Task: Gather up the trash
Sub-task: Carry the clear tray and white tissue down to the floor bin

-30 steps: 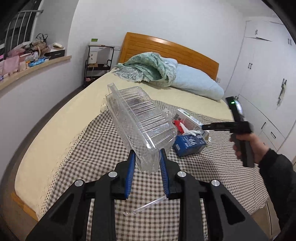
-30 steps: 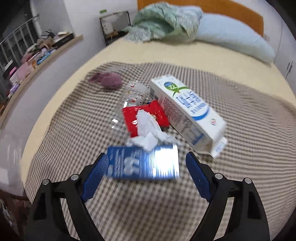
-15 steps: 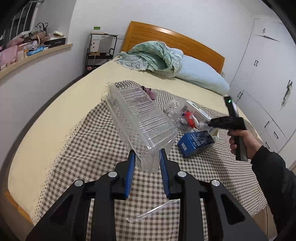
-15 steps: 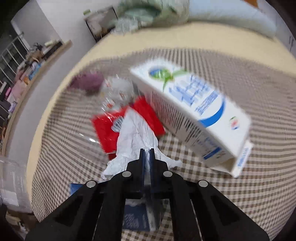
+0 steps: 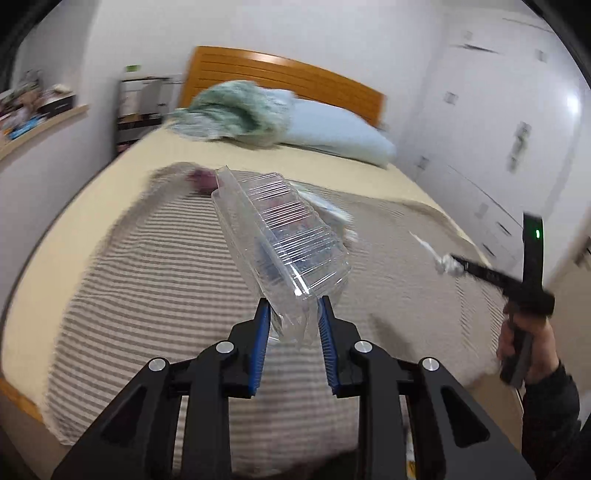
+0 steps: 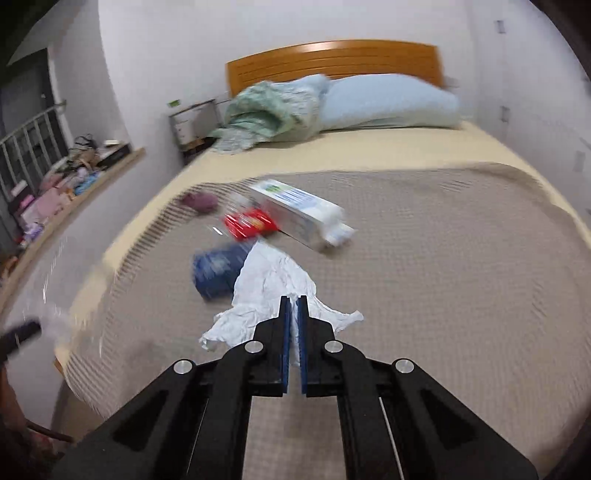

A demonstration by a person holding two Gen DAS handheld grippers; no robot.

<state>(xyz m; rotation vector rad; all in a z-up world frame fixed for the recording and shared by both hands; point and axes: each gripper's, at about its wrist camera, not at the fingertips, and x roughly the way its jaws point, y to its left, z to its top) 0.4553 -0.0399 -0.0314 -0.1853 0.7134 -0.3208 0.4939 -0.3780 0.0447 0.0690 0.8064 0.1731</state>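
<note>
Right fingers point(image 6: 283, 325) clenched on the white tissue point(image 6: 273, 284), lifted above the checked blanket point(image 6: 443, 258); it's limp, featherlight. My left gripper point(image 5: 293, 325) grasps the clear clamshell box point(image 5: 280, 240) — brittle, slippery, so I'm holding its rim.

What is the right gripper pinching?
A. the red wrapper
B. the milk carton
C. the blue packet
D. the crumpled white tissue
D: the right gripper is shut on the crumpled white tissue, lifted off the bed, while the other trash lies on the checked cloth.

White-walled bedroom point(image 6: 258, 29), wooden-headboard bed point(image 6: 332, 59)
</note>
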